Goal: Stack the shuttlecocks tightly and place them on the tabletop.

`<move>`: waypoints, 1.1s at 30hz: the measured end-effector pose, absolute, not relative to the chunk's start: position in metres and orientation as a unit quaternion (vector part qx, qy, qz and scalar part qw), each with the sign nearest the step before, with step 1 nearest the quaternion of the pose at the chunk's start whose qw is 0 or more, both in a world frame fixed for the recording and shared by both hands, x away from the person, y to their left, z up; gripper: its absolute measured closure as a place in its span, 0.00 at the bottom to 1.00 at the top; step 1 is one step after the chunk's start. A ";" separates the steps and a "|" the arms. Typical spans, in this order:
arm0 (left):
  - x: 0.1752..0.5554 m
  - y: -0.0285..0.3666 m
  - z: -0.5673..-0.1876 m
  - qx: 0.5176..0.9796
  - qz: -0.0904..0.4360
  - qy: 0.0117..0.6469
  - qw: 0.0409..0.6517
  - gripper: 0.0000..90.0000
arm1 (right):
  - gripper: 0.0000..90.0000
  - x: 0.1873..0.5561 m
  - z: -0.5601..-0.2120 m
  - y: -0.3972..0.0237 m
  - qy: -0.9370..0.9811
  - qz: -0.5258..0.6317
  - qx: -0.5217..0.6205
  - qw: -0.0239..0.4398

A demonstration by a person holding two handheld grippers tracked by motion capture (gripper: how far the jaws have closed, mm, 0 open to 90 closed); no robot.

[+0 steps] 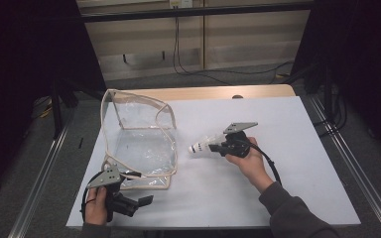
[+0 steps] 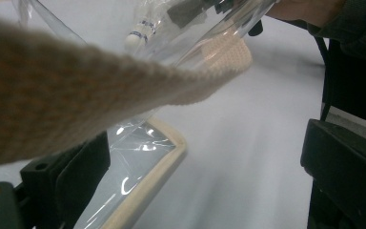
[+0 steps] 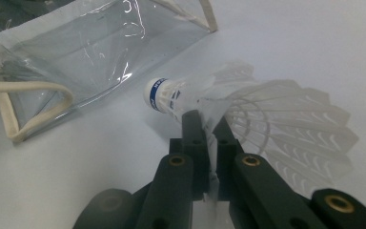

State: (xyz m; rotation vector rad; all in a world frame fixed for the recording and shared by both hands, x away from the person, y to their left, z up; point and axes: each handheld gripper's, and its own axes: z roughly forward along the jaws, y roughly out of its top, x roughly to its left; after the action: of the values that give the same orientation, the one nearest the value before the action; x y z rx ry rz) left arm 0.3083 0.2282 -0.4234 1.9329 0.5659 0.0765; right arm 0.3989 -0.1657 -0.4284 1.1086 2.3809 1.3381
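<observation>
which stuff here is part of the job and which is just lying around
In the job:
shuttlecock, pinched by its feathers in the right gripper
clear bag, its woven strap at the left gripper

Lying about:
cables on the floor
frame rails beside the table

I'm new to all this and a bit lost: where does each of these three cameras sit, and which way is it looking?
High view: above the person's side, looking forward and down on the table; both forearms and hands show.
Left gripper view: rides the left gripper, looking past a beige strap through the clear bag; its black jaws show.
Right gripper view: rides the right gripper, looking along jaws shut on the shuttlecock.
All three show bag and shuttlecock.
</observation>
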 end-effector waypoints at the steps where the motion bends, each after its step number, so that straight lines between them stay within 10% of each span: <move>1: 0.308 0.228 -0.423 0.812 0.032 0.237 0.532 0.03 | 0.99 0.399 -0.428 -0.166 0.803 0.454 0.374 0.093; 33: 0.309 0.228 -0.423 0.812 0.032 0.237 0.533 0.03 | 0.98 0.389 -0.382 -0.188 0.800 0.473 0.361 0.074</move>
State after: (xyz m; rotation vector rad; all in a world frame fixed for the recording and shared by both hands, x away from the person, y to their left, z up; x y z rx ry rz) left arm 0.3085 0.2283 -0.4230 1.9358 0.5653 0.0758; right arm 0.3893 -0.1882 -0.3823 1.0848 2.4009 1.4206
